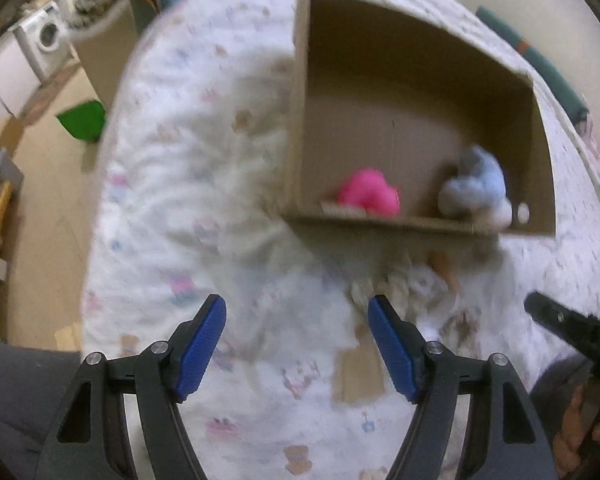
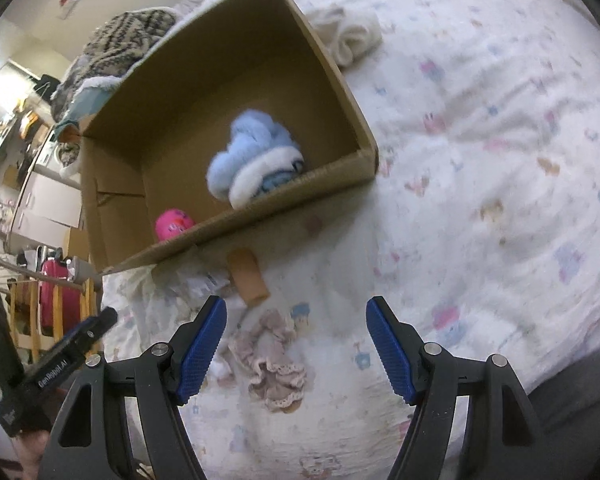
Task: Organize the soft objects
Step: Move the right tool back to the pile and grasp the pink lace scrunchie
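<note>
On the white bedspread (image 2: 480, 128) printed with small pastel figures sits an open cardboard box (image 2: 204, 92), its near wall facing both cameras. Inside it lie two soft things: a fluffy pale-blue piece with a white furry cuff (image 2: 256, 160), resting against the near wall towards the box's right corner, and a bright pink soft item (image 2: 174, 224) further left along the same wall. From the left wrist view the same pair shows, pink item (image 1: 370, 192) and blue fluffy piece (image 1: 478, 192), well apart from each other.

Outside the box, on the bedspread just in front of its near wall, lies a small tan cylinder-shaped object (image 2: 248, 280); nearer the camera a beige frilly cloth with lace edging (image 2: 272, 364) lies crumpled. Blur keeps finer detail from showing. A rolled white cloth (image 2: 356, 40) rests beyond the box's right side.

The right gripper (image 2: 296, 344) hangs above the frilly cloth with its blue pads apart and nothing between them. The left gripper (image 1: 296, 344) is likewise spread wide over bare bedspread, empty.

Beyond the bed, a washing machine (image 1: 46, 38) and a green object (image 1: 82, 120) on the floor appear at the left, and a pile of patterned knitwear (image 2: 128, 36) sits behind the box.
</note>
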`<action>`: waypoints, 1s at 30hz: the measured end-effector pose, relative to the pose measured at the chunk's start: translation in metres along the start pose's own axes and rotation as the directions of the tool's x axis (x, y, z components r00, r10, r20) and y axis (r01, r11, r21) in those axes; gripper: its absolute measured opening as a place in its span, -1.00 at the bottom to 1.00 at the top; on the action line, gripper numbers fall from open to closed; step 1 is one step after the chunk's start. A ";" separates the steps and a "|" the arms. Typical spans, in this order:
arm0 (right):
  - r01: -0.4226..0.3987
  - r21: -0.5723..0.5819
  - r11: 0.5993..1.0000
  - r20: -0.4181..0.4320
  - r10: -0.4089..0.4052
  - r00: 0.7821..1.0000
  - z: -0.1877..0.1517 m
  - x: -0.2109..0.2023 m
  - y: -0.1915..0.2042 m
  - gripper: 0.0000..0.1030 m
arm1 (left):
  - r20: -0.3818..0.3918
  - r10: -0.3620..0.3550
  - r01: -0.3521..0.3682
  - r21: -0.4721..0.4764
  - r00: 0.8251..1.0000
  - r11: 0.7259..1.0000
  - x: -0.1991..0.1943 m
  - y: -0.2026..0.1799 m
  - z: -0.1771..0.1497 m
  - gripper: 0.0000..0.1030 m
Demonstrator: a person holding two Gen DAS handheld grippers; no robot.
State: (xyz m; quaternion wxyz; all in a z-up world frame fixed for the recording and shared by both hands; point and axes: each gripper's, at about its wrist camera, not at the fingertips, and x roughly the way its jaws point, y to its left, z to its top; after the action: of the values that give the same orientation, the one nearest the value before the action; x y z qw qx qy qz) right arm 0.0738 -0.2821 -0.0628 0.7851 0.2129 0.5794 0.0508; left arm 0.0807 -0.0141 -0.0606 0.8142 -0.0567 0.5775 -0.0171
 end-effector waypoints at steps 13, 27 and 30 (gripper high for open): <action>-0.025 -0.014 1.000 -0.192 0.022 0.981 -0.011 0.041 0.008 0.48 | -0.148 -0.007 0.025 0.118 0.989 0.993 0.042 -0.039 -0.033 0.05; 0.161 -0.373 0.914 -0.202 -0.249 0.947 -0.035 0.083 0.062 0.13 | -0.166 -0.001 0.028 0.162 0.986 0.986 0.056 -0.052 -0.034 -0.76; 0.163 -0.394 0.905 -0.186 -0.252 0.950 -0.037 0.082 0.066 -0.36 | -0.165 0.002 0.024 0.155 0.986 0.988 0.054 -0.047 -0.032 -0.82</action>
State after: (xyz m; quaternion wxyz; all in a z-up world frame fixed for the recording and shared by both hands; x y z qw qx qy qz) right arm 0.0771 -0.1851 -0.1185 0.7389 -0.0111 0.6662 0.1003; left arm 0.0705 -0.0682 -0.1167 0.7657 0.0060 0.6392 -0.0715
